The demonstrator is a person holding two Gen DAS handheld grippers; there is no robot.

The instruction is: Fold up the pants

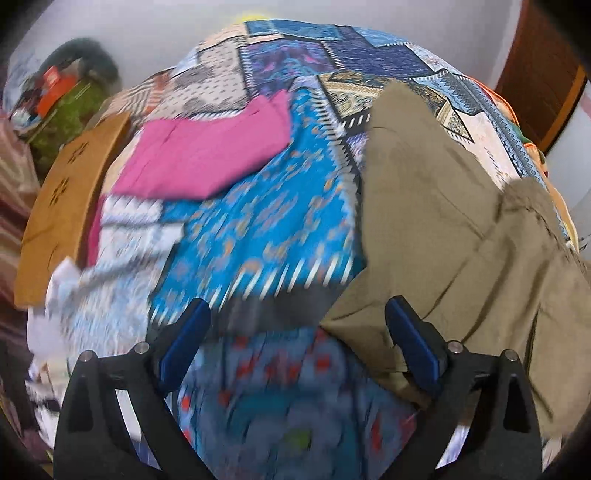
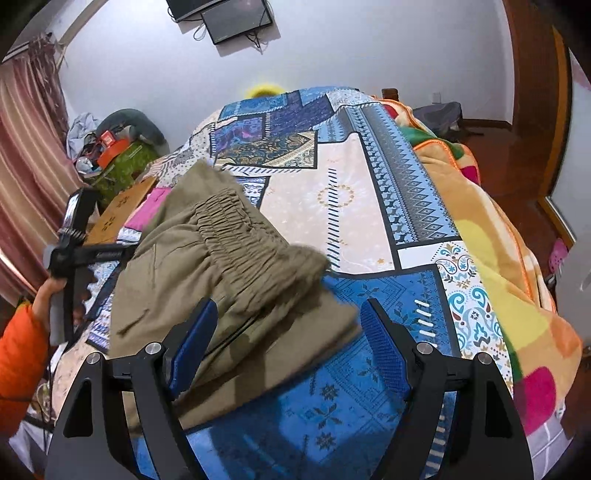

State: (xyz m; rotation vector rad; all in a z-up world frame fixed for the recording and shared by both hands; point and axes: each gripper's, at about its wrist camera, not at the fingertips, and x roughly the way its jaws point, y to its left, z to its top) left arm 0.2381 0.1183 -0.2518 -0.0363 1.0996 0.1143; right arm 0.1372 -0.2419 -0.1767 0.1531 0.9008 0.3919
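Both my grippers, left and right, gape with nothing held over olive pants on the bedspread.

White walls enclose a bed under a patchwork bedspread. A dark monitor hangs top centre, striped curtains far left, wooden door upper right.
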